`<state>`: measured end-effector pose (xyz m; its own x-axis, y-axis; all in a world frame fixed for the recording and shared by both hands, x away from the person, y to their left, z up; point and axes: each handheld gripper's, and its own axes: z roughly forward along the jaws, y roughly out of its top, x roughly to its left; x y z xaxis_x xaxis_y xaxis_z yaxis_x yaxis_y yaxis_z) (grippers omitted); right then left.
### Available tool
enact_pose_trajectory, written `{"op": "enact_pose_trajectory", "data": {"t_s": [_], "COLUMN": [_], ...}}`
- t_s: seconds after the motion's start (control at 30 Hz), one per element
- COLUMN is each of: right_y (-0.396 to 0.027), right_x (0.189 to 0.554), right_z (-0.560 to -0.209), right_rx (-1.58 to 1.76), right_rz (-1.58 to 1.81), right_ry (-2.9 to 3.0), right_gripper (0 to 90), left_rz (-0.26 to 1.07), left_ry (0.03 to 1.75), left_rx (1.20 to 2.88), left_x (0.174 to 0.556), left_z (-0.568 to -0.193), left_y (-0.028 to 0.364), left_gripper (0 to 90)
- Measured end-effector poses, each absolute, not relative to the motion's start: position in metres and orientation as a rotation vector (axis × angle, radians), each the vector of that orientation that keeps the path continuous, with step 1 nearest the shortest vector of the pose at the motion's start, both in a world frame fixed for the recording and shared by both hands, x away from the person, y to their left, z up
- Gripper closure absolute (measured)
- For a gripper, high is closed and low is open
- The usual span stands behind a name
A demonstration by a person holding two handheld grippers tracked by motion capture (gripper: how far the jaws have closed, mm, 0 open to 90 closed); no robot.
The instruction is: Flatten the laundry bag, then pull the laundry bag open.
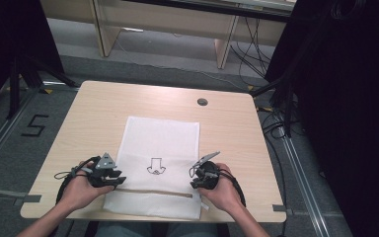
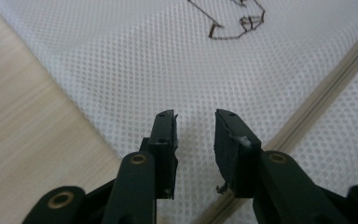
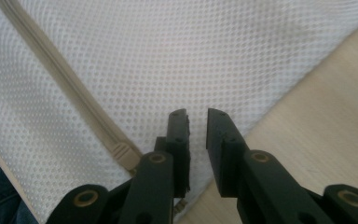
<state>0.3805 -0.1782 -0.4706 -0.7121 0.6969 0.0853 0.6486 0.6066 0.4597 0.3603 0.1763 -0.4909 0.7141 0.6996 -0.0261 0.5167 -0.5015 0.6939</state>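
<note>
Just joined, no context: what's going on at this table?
A person sits at a wooden table with tongs in each hand, working on a white mesh bag that lies flat, with a beige zipper running across its near end. The left tongs are at the bag's left edge near the zipper, the right tongs at its right edge. Both stand open just above the mesh, holding nothing.

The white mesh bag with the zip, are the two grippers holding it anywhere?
No. The left gripper and right gripper are open over the white mesh laundry bag, near its beige zip, gripping nothing.
</note>
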Motion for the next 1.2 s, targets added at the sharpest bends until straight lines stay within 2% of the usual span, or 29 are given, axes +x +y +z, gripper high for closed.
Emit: {"op": "enact_pose_trajectory", "data": {"t_s": [0.2,0.53,0.73,1.2], "right_y": [-0.191,-0.195,-0.191,-0.176], "right_x": [0.384,0.383,0.379,0.358], "right_z": [-0.467,-0.464,-0.460,-0.460], "right_rx": [1.225,1.260,1.216,1.272], "right_rz": [0.769,0.796,0.774,0.683], "right_ry": [2.641,2.600,2.645,2.786], "right_gripper": [75.4,76.9,90.0,90.0], "left_rz": [0.361,0.366,0.357,0.306], "left_ry": [0.879,0.827,0.804,0.691], "left_rx": [2.207,2.169,2.139,2.158], "left_x": [0.360,0.359,0.359,0.353], "left_z": [-0.490,-0.488,-0.486,-0.481], "left_y": [0.176,0.163,0.148,0.116], "left_gripper": [60.1,52.3,55.2,62.0]}}
